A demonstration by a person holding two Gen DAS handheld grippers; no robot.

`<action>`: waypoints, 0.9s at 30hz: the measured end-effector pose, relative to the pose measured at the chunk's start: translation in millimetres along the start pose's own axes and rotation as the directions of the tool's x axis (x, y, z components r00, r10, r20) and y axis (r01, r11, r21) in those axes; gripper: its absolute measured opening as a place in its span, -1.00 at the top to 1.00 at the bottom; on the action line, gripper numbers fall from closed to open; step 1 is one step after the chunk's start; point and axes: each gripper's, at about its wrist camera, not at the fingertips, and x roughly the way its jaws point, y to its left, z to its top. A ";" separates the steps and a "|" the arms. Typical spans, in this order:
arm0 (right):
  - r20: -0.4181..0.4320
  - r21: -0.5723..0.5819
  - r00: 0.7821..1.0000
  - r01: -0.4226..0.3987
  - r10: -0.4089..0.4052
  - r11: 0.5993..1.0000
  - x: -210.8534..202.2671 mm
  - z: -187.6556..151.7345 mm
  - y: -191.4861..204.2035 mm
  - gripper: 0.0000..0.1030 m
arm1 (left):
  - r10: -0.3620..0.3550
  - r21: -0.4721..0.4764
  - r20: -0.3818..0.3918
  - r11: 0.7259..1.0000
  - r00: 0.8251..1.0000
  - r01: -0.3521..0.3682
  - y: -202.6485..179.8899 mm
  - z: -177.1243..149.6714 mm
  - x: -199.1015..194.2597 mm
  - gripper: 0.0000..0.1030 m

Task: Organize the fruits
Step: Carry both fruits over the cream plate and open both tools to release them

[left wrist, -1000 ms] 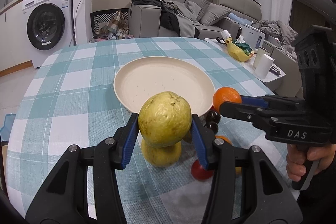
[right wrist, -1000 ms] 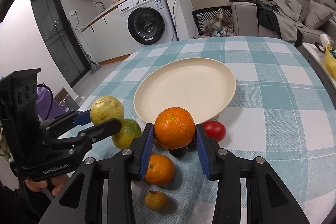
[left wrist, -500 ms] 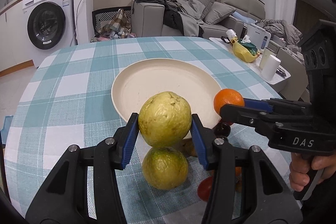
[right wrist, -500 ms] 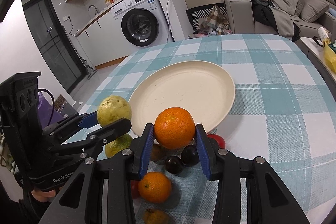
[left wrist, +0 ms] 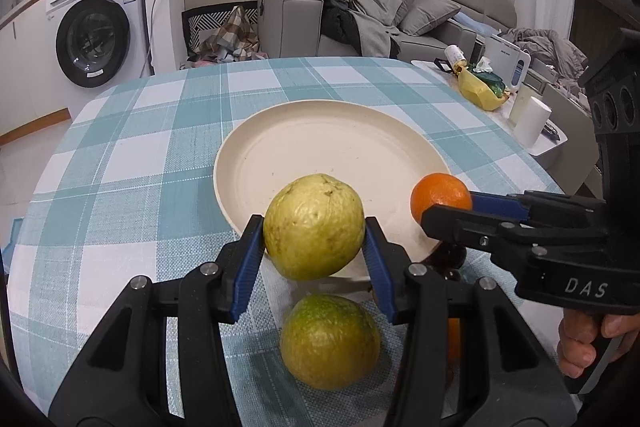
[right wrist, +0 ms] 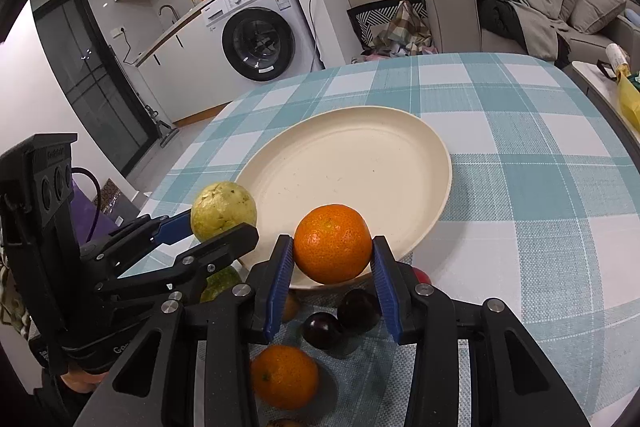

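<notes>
My left gripper (left wrist: 314, 243) is shut on a yellow-green guava (left wrist: 314, 227) and holds it above the near rim of an empty cream plate (left wrist: 332, 147). My right gripper (right wrist: 332, 259) is shut on an orange (right wrist: 333, 243) and holds it over the plate's (right wrist: 348, 163) near edge. The left gripper and its guava (right wrist: 223, 209) show at the left of the right wrist view. The right gripper and its orange (left wrist: 440, 195) show at the right of the left wrist view. A second green guava (left wrist: 330, 341) lies on the checked tablecloth below.
On the cloth near the plate lie another orange (right wrist: 284, 375), two dark plums (right wrist: 340, 315) and a red fruit (right wrist: 420, 275), partly hidden. A side table (left wrist: 500, 107) with cups and a yellow bag stands to the right. A sofa and a washing machine stand behind.
Both grippers have moved forward with their fruit, from above the loose fruit to over the plate's near rim. Both stay shut.
</notes>
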 end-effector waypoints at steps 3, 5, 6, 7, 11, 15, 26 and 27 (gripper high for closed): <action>-0.005 0.024 1.000 -0.017 0.017 1.000 0.9 0.9 -2.5 0.22 | -0.001 -0.001 -0.003 1.000 1.000 0.001 0.6 0.8 3.9 0.11; -0.005 0.016 1.000 -0.005 0.005 1.000 2.3 1.6 -2.2 0.22 | -0.001 0.002 -0.004 1.000 1.000 0.001 0.5 0.9 3.7 0.11; -0.008 0.017 1.000 -0.005 0.006 1.000 3.7 2.0 -2.9 0.22 | 0.001 0.003 -0.007 1.000 1.000 -0.001 0.5 1.3 5.1 0.11; -0.008 0.019 1.000 -0.007 0.007 1.000 4.4 2.3 -3.3 0.22 | 0.002 0.002 -0.009 1.000 1.000 -0.002 0.2 1.7 6.5 0.11; -0.012 0.018 1.000 0.002 -0.001 1.000 6.1 3.4 -2.3 0.22 | 0.004 0.001 -0.017 1.000 1.000 -0.004 0.2 0.9 11.0 0.11; -0.013 0.010 1.000 0.011 -0.011 1.000 5.4 2.7 -0.4 0.22 | -0.008 0.001 -0.019 1.000 1.000 0.008 0.8 -0.2 11.3 0.11; 0.088 -0.075 0.994 0.075 -0.068 0.994 -41.2 0.9 8.6 -0.35 | -0.021 0.005 0.032 1.000 0.999 0.021 1.3 -6.6 -28.3 -0.60; 0.089 -0.074 0.994 0.078 -0.071 0.994 -45.3 -0.3 6.4 -0.55 | -0.012 0.006 0.038 1.000 0.999 0.012 2.1 -8.0 -32.6 -0.61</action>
